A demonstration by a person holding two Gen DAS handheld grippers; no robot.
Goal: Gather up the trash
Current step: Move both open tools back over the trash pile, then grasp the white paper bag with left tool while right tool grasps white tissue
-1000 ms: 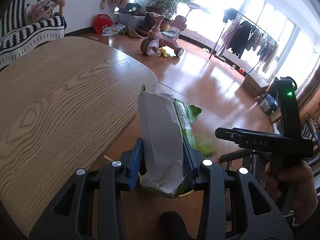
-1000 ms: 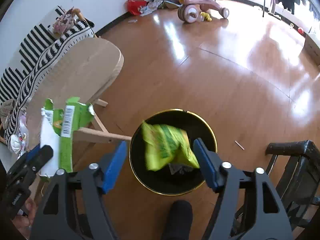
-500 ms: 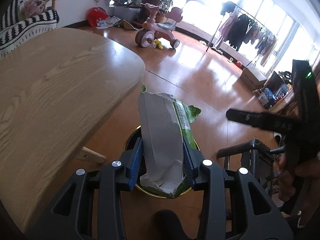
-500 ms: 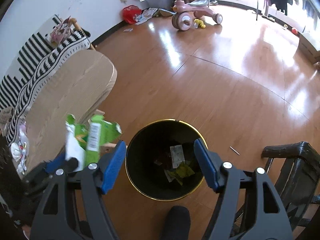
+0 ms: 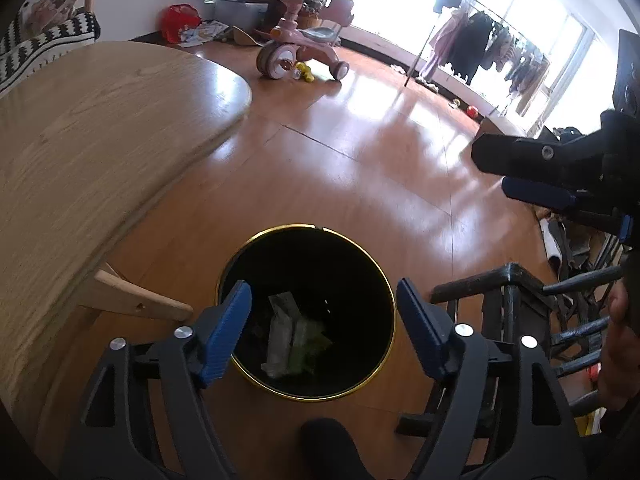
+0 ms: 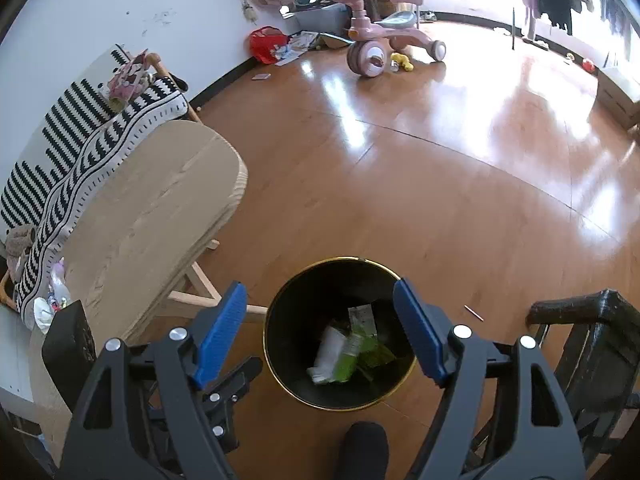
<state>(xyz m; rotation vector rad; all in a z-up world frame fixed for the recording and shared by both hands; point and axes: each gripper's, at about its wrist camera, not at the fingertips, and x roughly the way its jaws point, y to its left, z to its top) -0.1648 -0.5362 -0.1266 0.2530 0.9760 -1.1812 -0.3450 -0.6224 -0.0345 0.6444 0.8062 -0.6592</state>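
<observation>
A black bin with a gold rim (image 5: 374,268) (image 6: 280,300) stands on the wooden floor beside the table. Inside it lies a green-and-white carton (image 5: 282,336) (image 6: 338,354) among other wrappers. My left gripper (image 5: 323,292) hangs over the bin's mouth, its jaws opening with nothing between them. My right gripper (image 6: 318,294) hovers above the same bin, jaws also opening and empty. In the left wrist view, the right gripper (image 5: 552,172) shows at the right edge, held by a hand (image 5: 620,344).
A light wooden table (image 5: 100,140) (image 6: 152,208) with splayed legs stands left of the bin. A black chair (image 5: 500,280) (image 6: 592,320) is close on the right. A thin stick (image 6: 474,313) lies on the floor. Farther off are a pink tricycle (image 6: 384,44) and a striped sofa (image 6: 80,132).
My left gripper moved from beside the table to over the bin, opened and let go of the carton, which now lies inside. The green wrapper that fell from the right gripper has settled there too.
</observation>
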